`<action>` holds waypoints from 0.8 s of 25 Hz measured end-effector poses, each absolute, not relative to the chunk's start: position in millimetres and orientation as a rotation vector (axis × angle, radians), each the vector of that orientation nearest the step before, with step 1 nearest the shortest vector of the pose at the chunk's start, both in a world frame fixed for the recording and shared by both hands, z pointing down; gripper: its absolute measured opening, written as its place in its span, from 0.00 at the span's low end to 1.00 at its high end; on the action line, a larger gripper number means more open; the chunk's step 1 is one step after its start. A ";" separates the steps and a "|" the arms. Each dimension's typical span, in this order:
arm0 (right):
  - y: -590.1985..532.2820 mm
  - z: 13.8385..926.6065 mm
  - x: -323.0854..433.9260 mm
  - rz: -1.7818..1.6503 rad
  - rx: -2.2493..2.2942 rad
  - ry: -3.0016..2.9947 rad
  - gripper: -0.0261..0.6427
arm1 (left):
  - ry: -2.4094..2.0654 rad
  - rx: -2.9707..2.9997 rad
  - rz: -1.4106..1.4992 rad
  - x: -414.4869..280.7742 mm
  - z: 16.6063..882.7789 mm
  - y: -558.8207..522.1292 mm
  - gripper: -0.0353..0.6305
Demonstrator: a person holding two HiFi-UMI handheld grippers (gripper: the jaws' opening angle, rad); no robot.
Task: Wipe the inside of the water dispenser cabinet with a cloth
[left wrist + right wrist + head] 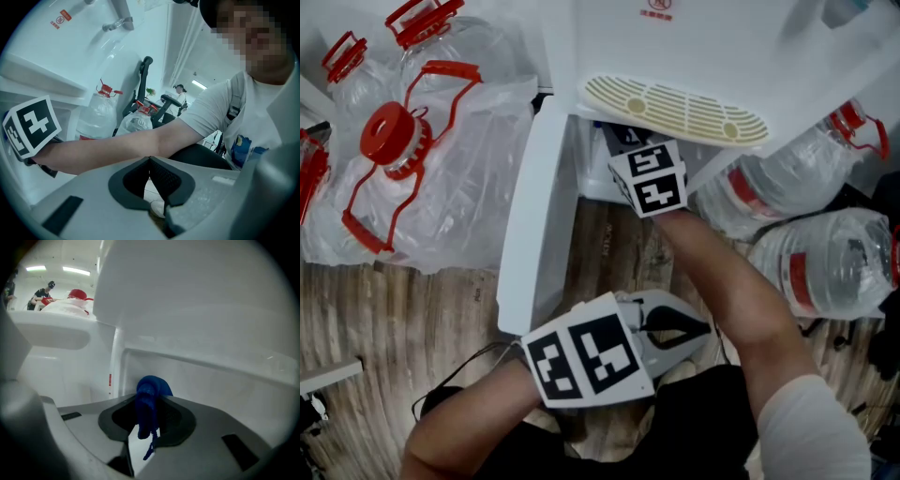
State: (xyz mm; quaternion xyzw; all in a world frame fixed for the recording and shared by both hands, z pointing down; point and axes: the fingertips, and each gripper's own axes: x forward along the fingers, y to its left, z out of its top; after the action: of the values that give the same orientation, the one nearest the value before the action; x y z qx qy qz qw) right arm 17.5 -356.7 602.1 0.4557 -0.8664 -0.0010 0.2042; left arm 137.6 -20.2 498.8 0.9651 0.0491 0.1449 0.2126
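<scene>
— Left gripper (150,160), status?
— Jaws pressed together, nothing between them. Held low near the body, over the wooden floor (384,309), outside the cabinet.

— Right gripper (148,405)?
— Reached past the open white door (534,206) into the water dispenser cabinet (211,380). Clamped on the blue cloth (150,389).

— Cloth position?
— Bunched between the jaws with a loose end hanging below, close in front of the white inner wall. Contact with the wall: cannot tell.

— Above and beyond?
— Slotted cream drip tray (675,108) directly over the right marker cube (652,178). Bagged water bottles (394,150) at far left, further bottles (825,267) lying at right.
</scene>
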 end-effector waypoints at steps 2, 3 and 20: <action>-351.4 601.3 12.2 -0.027 1.250 -2.420 0.17 | 0.133 2.681 0.400 136.0 498.4 -21.1 0.06; -348.2 601.2 11.2 -0.044 1.241 -2.420 0.17 | 0.131 2.682 0.399 135.1 498.3 -21.5 0.06; -292.8 582.9 5.7 0.002 1.156 -2.567 0.16 | 0.189 2.689 0.350 133.5 489.0 -16.9 0.06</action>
State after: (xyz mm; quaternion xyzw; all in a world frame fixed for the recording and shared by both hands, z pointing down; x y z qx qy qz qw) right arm 5.7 -292.8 582.9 0.4051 -0.8997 0.0006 0.1625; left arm 133.5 -16.9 489.0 0.9672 0.0681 0.1260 0.2100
